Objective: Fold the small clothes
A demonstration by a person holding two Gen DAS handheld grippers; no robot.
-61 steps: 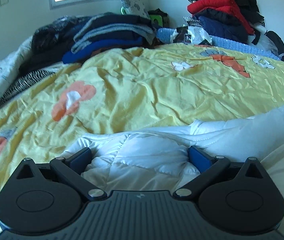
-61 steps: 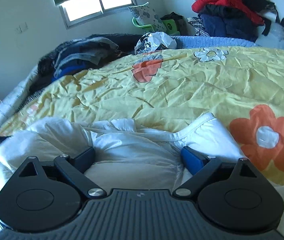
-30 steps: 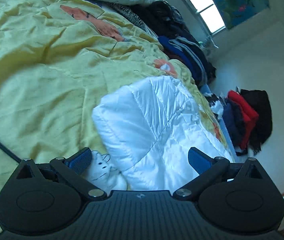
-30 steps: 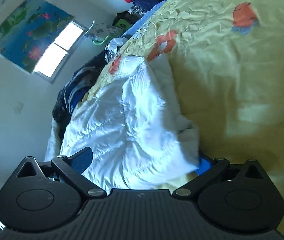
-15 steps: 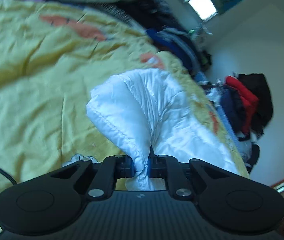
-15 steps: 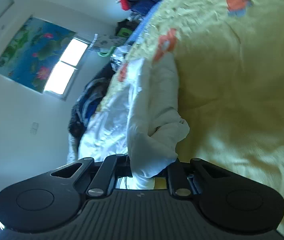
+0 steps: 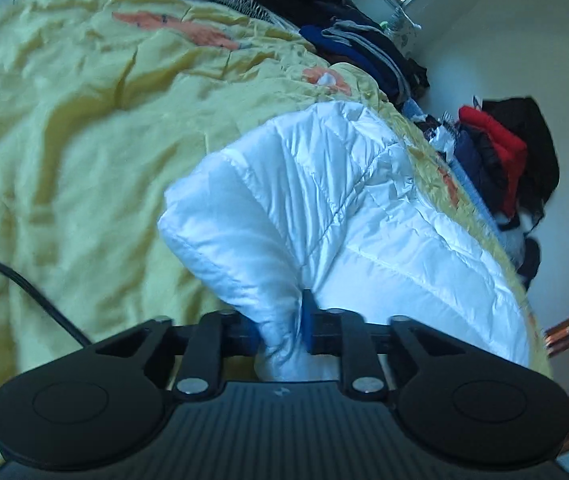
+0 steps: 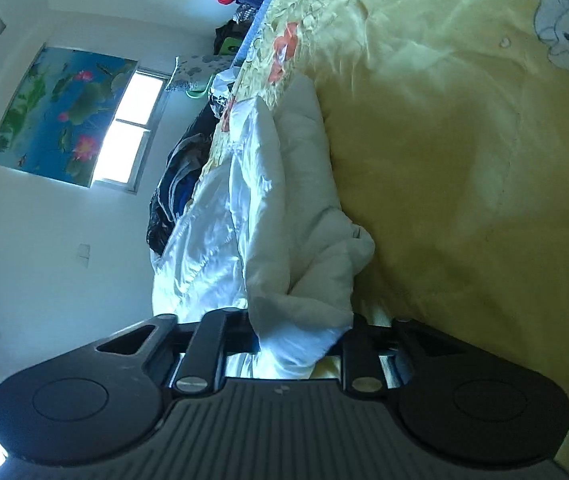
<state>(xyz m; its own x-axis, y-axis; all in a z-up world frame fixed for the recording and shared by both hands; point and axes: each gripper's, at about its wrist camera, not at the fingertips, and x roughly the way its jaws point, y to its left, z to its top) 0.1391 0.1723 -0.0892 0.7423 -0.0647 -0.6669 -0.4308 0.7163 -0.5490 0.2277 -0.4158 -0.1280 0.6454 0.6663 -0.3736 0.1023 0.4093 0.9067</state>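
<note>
A small white quilted puffer jacket (image 7: 324, 208) lies on a yellow flowered bedspread (image 7: 64, 140). My left gripper (image 7: 280, 330) is shut on a bunched edge of the jacket and lifts it off the bed. My right gripper (image 8: 300, 336) is shut on the opposite bunched edge of the same jacket (image 8: 284, 208), whose matte lining faces the bedspread (image 8: 464, 160). Both views are rolled sideways. The fingertips are mostly buried in the fabric.
Piles of dark and blue folded clothes (image 7: 364, 48) sit along the far side of the bed. A heap of red and black clothes (image 7: 508, 152) stands in the corner. A black cable (image 7: 24, 284) crosses the bedspread. A window and flower blind (image 8: 84, 120) are on the wall.
Both grippers went from open around the jacket's edges to shut on them, rolled sideways, and have raised the jacket's edges off the bedspread.
</note>
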